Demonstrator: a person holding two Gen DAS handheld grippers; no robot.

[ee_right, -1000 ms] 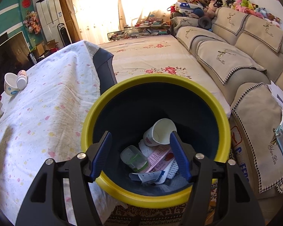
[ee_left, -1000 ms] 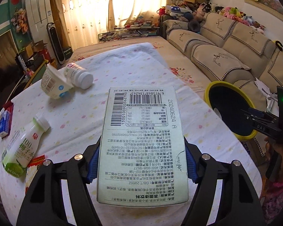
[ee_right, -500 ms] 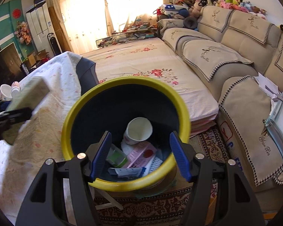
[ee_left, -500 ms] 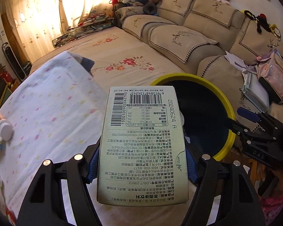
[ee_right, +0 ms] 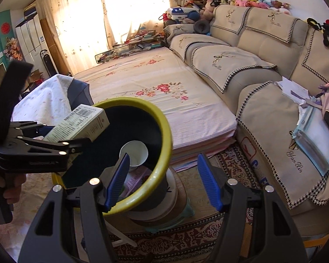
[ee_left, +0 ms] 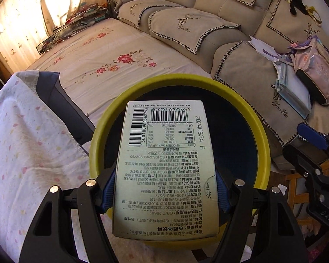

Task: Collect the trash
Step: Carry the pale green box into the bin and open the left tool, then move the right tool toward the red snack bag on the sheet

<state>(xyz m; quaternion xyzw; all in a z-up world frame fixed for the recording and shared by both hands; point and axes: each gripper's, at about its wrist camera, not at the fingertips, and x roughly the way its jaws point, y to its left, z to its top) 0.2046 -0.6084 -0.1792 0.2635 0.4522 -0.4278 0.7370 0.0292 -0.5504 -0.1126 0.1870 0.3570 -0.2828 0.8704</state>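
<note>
My left gripper (ee_left: 165, 194) is shut on a pale green printed carton (ee_left: 164, 166) and holds it over the mouth of the yellow-rimmed dark bin (ee_left: 241, 100). In the right wrist view the left gripper (ee_right: 61, 144) holds the carton (ee_right: 81, 125) over the bin's left rim. The bin (ee_right: 162, 135) holds a white paper cup (ee_right: 134, 152) and paper wrappers. My right gripper (ee_right: 162, 180) is open and empty, its left finger over the bin's near rim.
The table with a white dotted cloth (ee_left: 26, 153) lies left of the bin. A floral mattress (ee_right: 155, 96) lies behind it. A beige sofa (ee_right: 263, 70) with papers and a pink bag (ee_left: 315, 70) stands on the right. A patterned rug (ee_right: 186, 245) covers the floor.
My left gripper has carried the carton from above the table rightward to over the bin mouth. My right gripper has drawn back and to the right of the bin.
</note>
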